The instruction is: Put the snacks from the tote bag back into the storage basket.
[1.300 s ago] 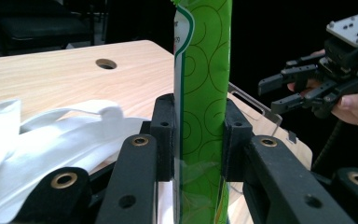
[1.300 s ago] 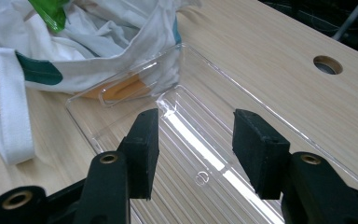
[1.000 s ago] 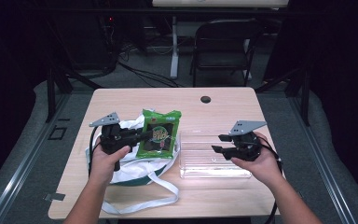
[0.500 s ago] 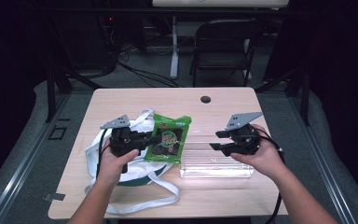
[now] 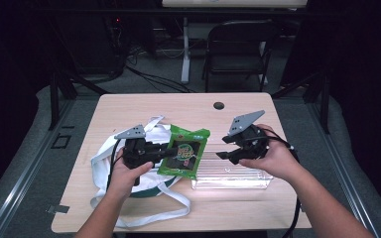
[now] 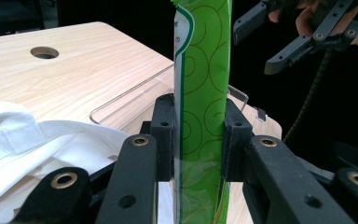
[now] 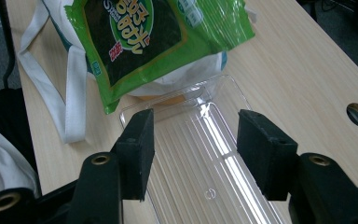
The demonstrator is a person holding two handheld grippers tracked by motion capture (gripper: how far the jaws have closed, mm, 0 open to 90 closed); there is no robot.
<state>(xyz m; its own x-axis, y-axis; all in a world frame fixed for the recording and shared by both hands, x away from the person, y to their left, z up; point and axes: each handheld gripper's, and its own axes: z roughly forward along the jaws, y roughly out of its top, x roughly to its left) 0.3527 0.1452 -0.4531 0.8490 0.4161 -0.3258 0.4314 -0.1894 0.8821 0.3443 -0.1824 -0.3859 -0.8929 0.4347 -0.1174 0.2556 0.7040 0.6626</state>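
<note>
A green seaweed snack packet (image 5: 186, 151) hangs just above the table, and my left gripper (image 5: 171, 152) is shut on its edge. In the left gripper view the packet (image 6: 205, 70) stands on edge between the two pads (image 6: 163, 135). Its far end reaches over the left end of a clear plastic tray (image 5: 230, 177). My right gripper (image 5: 223, 148) hovers over that tray, open; its jaws have just been opening wider, with nothing between them. The right gripper view looks down past the open gripper (image 7: 196, 144) onto the tray (image 7: 205, 158) and the packet (image 7: 144, 32).
A white tote bag (image 5: 109, 158) with long straps lies crumpled at the table's front left, under my left hand. A round cable hole (image 5: 219, 105) sits near the table's far edge. A dark chair (image 5: 238, 49) stands behind the table.
My left gripper has carried the packet to the right, from over the bag to the tray's left end. My right gripper has lifted off the tray and its jaws stand wider.
</note>
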